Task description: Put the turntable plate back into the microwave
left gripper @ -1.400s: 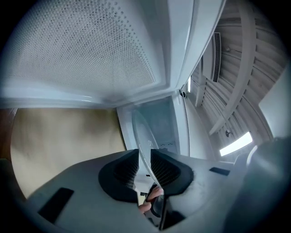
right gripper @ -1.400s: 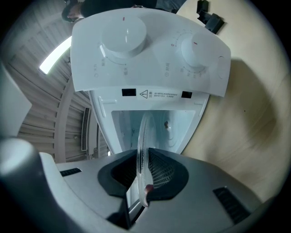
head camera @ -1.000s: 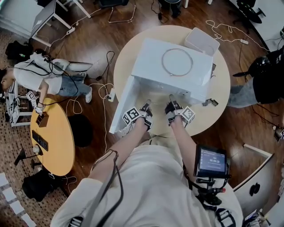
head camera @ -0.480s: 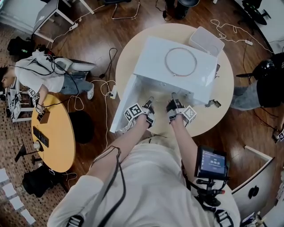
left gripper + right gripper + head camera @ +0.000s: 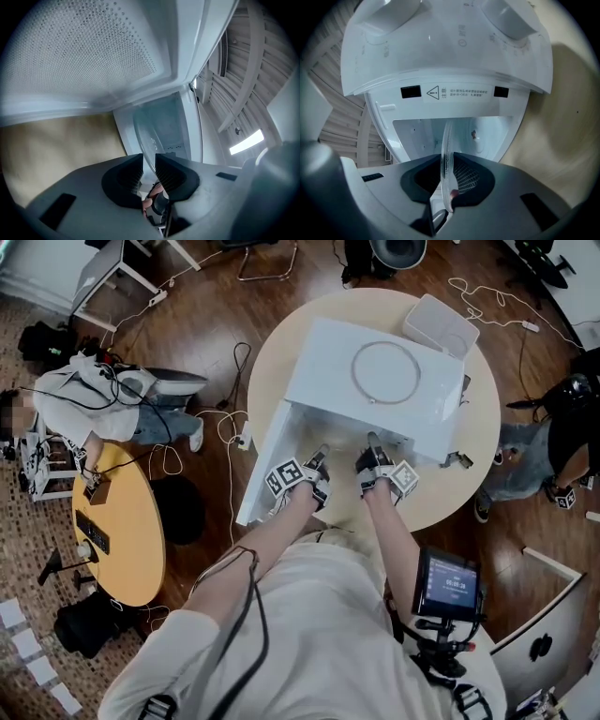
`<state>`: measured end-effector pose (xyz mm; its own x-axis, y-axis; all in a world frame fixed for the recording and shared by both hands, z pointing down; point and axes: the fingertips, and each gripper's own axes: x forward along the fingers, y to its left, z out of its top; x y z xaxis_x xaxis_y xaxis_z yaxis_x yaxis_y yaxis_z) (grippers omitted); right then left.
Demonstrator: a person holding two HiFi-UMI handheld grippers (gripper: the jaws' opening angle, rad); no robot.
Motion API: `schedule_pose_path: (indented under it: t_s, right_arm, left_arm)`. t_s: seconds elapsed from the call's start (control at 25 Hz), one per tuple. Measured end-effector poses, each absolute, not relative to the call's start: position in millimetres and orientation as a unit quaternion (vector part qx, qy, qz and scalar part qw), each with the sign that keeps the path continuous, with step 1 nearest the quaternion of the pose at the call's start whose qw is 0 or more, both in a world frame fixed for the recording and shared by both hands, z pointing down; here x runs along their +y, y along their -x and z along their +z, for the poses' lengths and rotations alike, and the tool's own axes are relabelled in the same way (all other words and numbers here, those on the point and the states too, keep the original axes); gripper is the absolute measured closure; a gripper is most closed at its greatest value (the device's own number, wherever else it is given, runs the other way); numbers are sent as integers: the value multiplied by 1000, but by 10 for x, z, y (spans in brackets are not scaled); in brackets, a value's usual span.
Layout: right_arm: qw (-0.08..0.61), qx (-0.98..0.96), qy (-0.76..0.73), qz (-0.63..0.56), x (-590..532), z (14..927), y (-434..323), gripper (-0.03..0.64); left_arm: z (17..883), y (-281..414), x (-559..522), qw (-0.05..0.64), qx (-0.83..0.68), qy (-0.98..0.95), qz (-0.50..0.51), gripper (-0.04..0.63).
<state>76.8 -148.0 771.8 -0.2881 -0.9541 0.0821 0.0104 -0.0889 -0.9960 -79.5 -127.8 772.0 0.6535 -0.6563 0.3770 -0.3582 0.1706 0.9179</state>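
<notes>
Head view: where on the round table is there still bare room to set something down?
Bare: the right arc of the table between microwave and rim, and a narrow strip at back left. Crowded: the white tub behind, and the microwave's mouth, where left gripper and right gripper hold the glass plate.

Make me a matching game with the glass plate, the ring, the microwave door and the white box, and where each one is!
Things:
1. glass plate
2. ring
3. microwave door
4. white box

Places or states:
a. swung open
b. on the table behind the microwave
c. pinched by the left gripper and right gripper
d. lying on top of the microwave

Pairs: 1-c, 2-d, 3-a, 4-b.
</notes>
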Motion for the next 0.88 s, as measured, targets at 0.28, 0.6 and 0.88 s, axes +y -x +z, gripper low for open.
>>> schedule_pose_path:
  t_s: [0.28,0.6,0.88]
  right_arm:
    - [409,538,446,-587,-1567,7774,-808,568]
    - [424,526,451,-583,-1637,7816,-852,568]
    - [427,522,461,-577,-1721,7863,-887,568]
  left_arm:
    - [7750,752,-1317,655,-394,-637,-102,531]
    - [7762,643,-1286,654,-379,-649,-83,531]
    - [7750,639,-1290,656,-374,-651,-79,531]
